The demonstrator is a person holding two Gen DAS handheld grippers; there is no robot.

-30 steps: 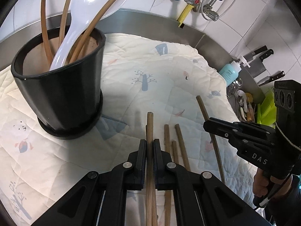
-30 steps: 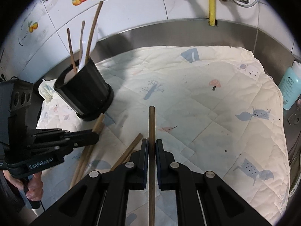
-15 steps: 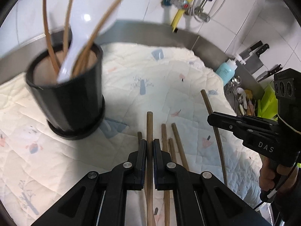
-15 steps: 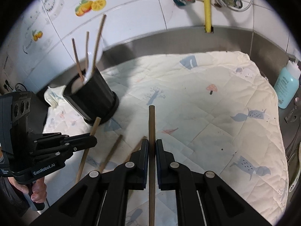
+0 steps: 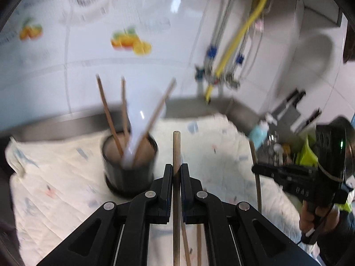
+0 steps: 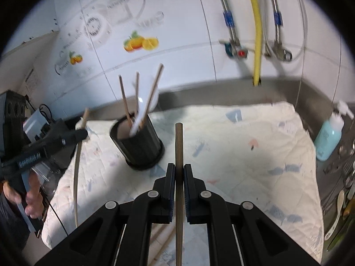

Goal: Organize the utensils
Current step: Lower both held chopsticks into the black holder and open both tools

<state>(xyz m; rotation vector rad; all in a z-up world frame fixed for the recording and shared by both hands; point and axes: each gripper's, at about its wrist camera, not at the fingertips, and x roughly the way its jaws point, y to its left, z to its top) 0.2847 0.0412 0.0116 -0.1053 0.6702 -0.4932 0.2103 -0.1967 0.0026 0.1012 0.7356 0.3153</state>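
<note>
My left gripper (image 5: pixel 176 170) is shut on a wooden chopstick (image 5: pixel 176 153) and holds it above the quilted mat; it also shows in the right wrist view (image 6: pixel 83 134). My right gripper (image 6: pixel 179 170) is shut on another wooden chopstick (image 6: pixel 178 146); it also shows in the left wrist view (image 5: pixel 255 170). A black utensil holder (image 5: pixel 129 168) (image 6: pixel 138 148) stands upright on the mat, ahead and left of both grippers. It holds three chopsticks and a white spoon (image 5: pixel 137 128). Loose chopsticks (image 5: pixel 197 241) lie on the mat below my left gripper.
The cream quilted mat (image 6: pixel 255 155) covers a steel counter against a white tiled wall. A yellow hose and valves (image 6: pixel 256 44) hang on the wall. A blue soap bottle (image 6: pixel 328 137) stands at the right edge, with knives and cutlery beyond it (image 5: pixel 288 106).
Both grippers have lifted and pulled back with their chopsticks, tilting up toward the wall. The holder now looks smaller and farther away. The left view is blurred by motion.
</note>
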